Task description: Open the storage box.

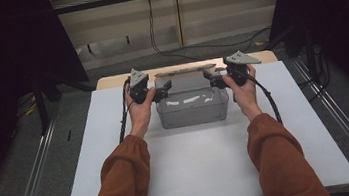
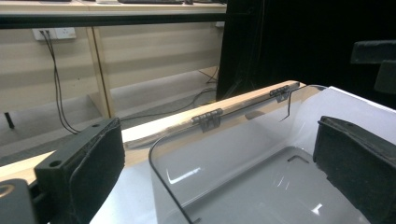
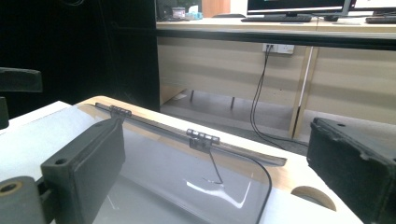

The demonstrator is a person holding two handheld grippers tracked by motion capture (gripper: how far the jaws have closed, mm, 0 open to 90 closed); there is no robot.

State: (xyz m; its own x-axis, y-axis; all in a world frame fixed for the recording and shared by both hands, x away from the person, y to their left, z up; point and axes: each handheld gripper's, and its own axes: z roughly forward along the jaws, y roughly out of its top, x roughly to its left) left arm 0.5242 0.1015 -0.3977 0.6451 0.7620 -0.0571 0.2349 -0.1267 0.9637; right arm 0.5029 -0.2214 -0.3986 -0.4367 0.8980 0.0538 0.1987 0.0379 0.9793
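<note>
From the high view, a clear plastic box (image 1: pixel 192 107) sits on the white worktop (image 1: pixel 206 164), the left gripper (image 1: pixel 160 90) at its left end and the right gripper (image 1: pixel 214 79) at its right end. In the left gripper view, the released fingers (image 2: pixel 88 163) straddle the box's corner wall (image 2: pixel 196 163); its hinges (image 2: pixel 208 119) show along the far edge. In the right gripper view, the spread fingers (image 3: pixel 88 161) bracket the other corner, with the open lid (image 3: pixel 196 140) lying behind.

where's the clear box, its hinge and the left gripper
clear box (image 1: pixel 191 111), high view, on its front wall
hinge (image 2: pixel 209 118), left gripper view, on the nearer of the two dark hinges along the box's back edge
left gripper (image 1: pixel 161 90), high view, midway between its fingertips at the box's left end
</note>
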